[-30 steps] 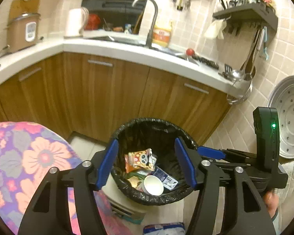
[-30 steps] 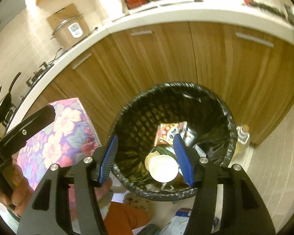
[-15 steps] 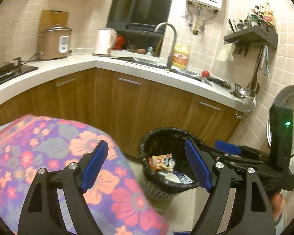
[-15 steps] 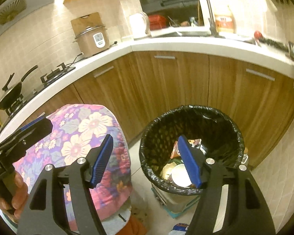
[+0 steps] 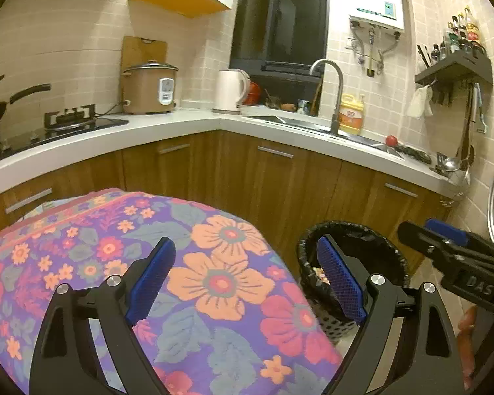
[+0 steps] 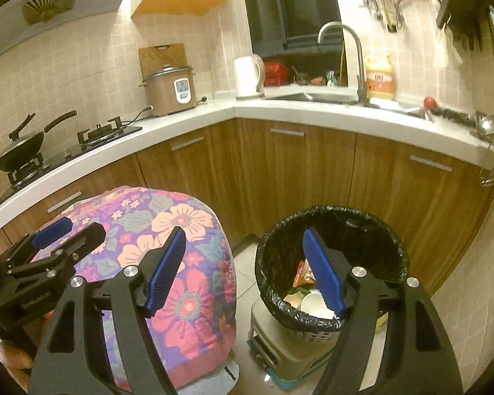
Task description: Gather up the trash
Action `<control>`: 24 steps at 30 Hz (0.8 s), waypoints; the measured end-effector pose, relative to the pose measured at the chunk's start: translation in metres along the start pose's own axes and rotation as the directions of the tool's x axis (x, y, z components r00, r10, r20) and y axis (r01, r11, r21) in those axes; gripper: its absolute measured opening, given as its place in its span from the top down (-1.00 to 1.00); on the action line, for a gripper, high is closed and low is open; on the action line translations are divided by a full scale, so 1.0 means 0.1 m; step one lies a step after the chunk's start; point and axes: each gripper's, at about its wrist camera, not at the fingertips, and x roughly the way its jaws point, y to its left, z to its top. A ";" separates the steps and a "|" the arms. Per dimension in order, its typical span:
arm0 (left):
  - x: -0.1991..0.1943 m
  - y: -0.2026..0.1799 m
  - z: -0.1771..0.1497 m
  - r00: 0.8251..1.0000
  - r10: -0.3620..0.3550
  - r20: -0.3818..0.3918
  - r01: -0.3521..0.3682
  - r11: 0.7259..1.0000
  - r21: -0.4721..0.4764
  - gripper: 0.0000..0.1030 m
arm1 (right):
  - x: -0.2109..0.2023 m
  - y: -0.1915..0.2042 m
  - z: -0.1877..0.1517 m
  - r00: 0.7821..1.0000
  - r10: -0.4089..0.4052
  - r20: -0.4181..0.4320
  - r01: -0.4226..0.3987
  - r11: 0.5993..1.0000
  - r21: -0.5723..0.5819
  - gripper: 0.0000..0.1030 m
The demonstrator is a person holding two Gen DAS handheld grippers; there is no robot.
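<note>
Both grippers have drawn back from the bin point(image 6: 332, 263), pointing slightly downward, jaws opening, empty

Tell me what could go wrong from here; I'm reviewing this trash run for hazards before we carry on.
1. The trash bin stands on a small stool, so a bump from either gripper might tip it and spill the paper cup and wrappers.
2. The left gripper and right gripper, both empty with jaws opening, hang close beside each other and could collide.
3. The floral cloth lies right under them; an open finger might snag it.
</note>
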 end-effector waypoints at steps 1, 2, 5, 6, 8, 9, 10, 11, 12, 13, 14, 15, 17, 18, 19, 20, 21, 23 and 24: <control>0.00 0.01 -0.02 1.000 0.007 0.004 -0.007 1.000 -0.005 -0.67 | -0.01 0.03 0.00 1.000 -0.006 0.010 0.006 1.000 -0.009 -0.38; 0.01 0.04 -0.05 1.000 0.019 0.009 -0.019 1.000 -0.016 -0.67 | -0.03 0.06 -0.01 1.000 -0.012 0.020 0.013 1.000 -0.016 -0.38; 0.01 0.08 -0.05 0.999 0.042 0.010 -0.042 0.998 -0.035 -0.67 | -0.03 0.15 -0.01 0.999 -0.030 0.034 0.032 0.999 -0.034 -0.42; -0.01 0.09 -0.04 0.999 0.050 0.021 -0.050 0.998 -0.027 -0.69 | -0.03 0.18 -0.01 0.999 -0.034 0.039 0.035 0.998 -0.043 -0.42; -0.01 0.10 -0.05 0.996 0.082 0.025 -0.082 0.996 -0.018 -0.73 | -0.03 0.21 -0.02 0.998 -0.046 0.046 0.049 0.997 -0.055 -0.43; 0.00 0.12 -0.06 0.995 0.096 0.021 -0.095 0.995 -0.025 -0.73 | -0.03 0.23 -0.03 0.997 -0.056 0.048 0.058 0.997 -0.059 -0.44; 0.00 0.14 -0.06 0.995 0.099 0.015 -0.098 0.995 -0.036 -0.73 | -0.01 0.24 -0.03 0.997 -0.054 0.046 0.056 0.997 -0.060 -0.45; -0.01 0.16 -0.07 0.995 0.099 0.011 -0.099 0.994 -0.048 -0.73 | -0.01 0.24 -0.03 0.998 -0.050 0.044 0.053 0.997 -0.060 -0.45; -0.01 0.19 -0.07 0.995 0.101 0.007 -0.100 0.993 -0.061 -0.73 | 0.01 0.25 -0.04 0.998 -0.049 0.042 0.051 0.997 -0.061 -0.45; -0.01 0.20 -0.07 0.994 0.105 0.007 -0.105 0.992 -0.066 -0.73 | 0.01 0.25 -0.04 0.998 -0.052 0.042 0.054 0.997 -0.061 -0.45; -0.01 0.22 -0.07 0.994 0.111 0.008 -0.110 0.991 -0.073 -0.73 | 0.02 0.25 -0.05 0.998 -0.052 0.042 0.055 0.997 -0.061 -0.45; -0.02 0.23 -0.07 0.993 0.115 0.010 -0.114 0.990 -0.079 -0.73 | 0.02 0.26 -0.05 0.998 -0.051 0.041 0.054 0.997 -0.061 -0.45; -0.02 0.25 -0.08 0.992 0.125 0.011 -0.124 0.988 -0.087 -0.73 | 0.02 0.25 -0.06 0.998 -0.049 0.039 0.051 0.997 -0.063 -0.45; -0.02 0.25 -0.08 0.992 0.126 0.009 -0.125 0.988 -0.089 -0.73 | 0.02 0.25 -0.06 0.998 -0.051 0.040 0.053 0.997 -0.064 -0.45; -0.02 0.26 -0.08 0.992 0.127 0.008 -0.126 0.988 -0.091 -0.73 | 0.02 0.26 -0.06 0.998 -0.053 0.042 0.056 0.996 -0.066 -0.45; -0.02 0.26 -0.08 0.992 0.129 0.009 -0.128 0.987 -0.095 -0.73 | 0.02 0.26 -0.05 0.998 -0.054 0.044 0.057 0.996 -0.067 -0.45; -0.02 0.27 -0.08 0.991 0.131 0.009 -0.129 0.987 -0.098 -0.73 | 0.02 0.26 -0.05 0.998 -0.053 0.045 0.056 0.996 -0.067 -0.46; -0.02 0.28 -0.08 0.991 0.135 0.009 -0.134 0.986 -0.102 -0.73 | 0.02 0.26 -0.04 0.998 -0.047 0.050 0.050 0.997 -0.062 -0.46; -0.02 0.28 -0.08 0.991 0.136 0.008 -0.134 0.985 -0.104 -0.73 | 0.02 0.25 -0.03 0.998 -0.046 0.050 0.049 0.997 -0.061 -0.46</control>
